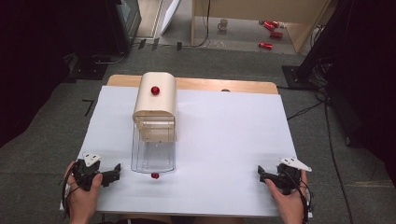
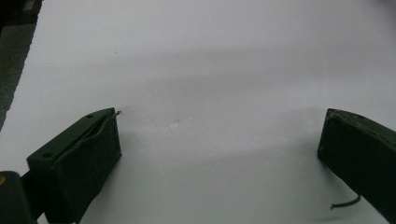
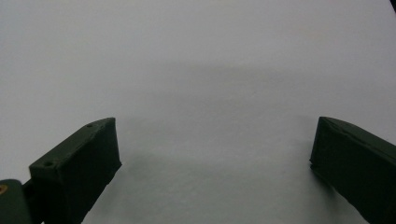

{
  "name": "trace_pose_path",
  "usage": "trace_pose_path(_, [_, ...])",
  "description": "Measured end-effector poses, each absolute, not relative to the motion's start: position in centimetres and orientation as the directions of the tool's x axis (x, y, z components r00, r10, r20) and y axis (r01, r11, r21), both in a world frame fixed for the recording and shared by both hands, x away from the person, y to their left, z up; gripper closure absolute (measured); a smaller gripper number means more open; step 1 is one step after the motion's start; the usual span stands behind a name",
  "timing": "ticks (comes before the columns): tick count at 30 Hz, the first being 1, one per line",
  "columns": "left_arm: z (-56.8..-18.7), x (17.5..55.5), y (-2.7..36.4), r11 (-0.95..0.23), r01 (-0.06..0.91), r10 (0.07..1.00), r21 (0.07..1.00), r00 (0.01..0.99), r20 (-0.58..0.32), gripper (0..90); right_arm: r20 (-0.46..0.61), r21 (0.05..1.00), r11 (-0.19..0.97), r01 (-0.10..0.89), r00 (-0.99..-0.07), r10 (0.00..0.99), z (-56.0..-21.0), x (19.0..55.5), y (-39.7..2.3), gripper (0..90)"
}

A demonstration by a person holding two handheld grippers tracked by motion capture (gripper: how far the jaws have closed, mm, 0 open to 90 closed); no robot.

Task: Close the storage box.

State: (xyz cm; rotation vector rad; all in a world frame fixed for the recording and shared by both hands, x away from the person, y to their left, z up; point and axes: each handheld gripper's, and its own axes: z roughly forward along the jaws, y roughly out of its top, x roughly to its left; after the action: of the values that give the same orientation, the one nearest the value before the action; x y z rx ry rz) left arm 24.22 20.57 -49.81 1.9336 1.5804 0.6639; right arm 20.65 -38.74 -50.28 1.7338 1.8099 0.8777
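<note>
White table (image 1: pixel 224 140) bare under our wide-open left gripper (image 1: pixel 114 173) and right gripper (image 1: pixel 262 174); we might knock the bread box (image 1: pixel 154 105).

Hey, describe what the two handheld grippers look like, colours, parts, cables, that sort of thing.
Both are black. The left gripper and right gripper each carry a pale grey three-cornered plate on top and trail thin black cables around the hands. Seen from each gripper's own camera, the jaws are blocky, dark and matte, with small screw holes. No sleeves are visible.
</note>
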Motion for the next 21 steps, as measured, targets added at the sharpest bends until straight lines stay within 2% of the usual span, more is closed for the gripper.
trace_pose_path(5, [-49.8,24.2,20.6,-0.157,0.71,0.982,0.686,0.186,0.032,0.0,-0.001,0.718,-0.004,0.696,0.008,1.0,-50.2,20.0,-37.5,1.2])
trace_pose_path(9, [-49.8,24.2,20.6,-0.157,0.711,0.982,0.685,0.185,0.032,0.0,0.029,0.719,-0.043,0.694,0.031,0.999,-49.8,19.7,-37.1,1.2])
trace_pose_path(12, [-49.8,24.2,20.5,-0.156,0.711,0.982,0.685,0.185,0.032,0.0,0.052,0.718,-0.056,0.693,0.027,0.998,-49.4,19.5,-36.4,1.2])
trace_pose_path(21, [-49.8,24.2,20.5,-0.156,0.712,0.982,0.685,0.184,0.032,0.0,0.05,0.739,0.002,0.674,-0.058,0.997,-47.7,19.2,-32.5,1.2])
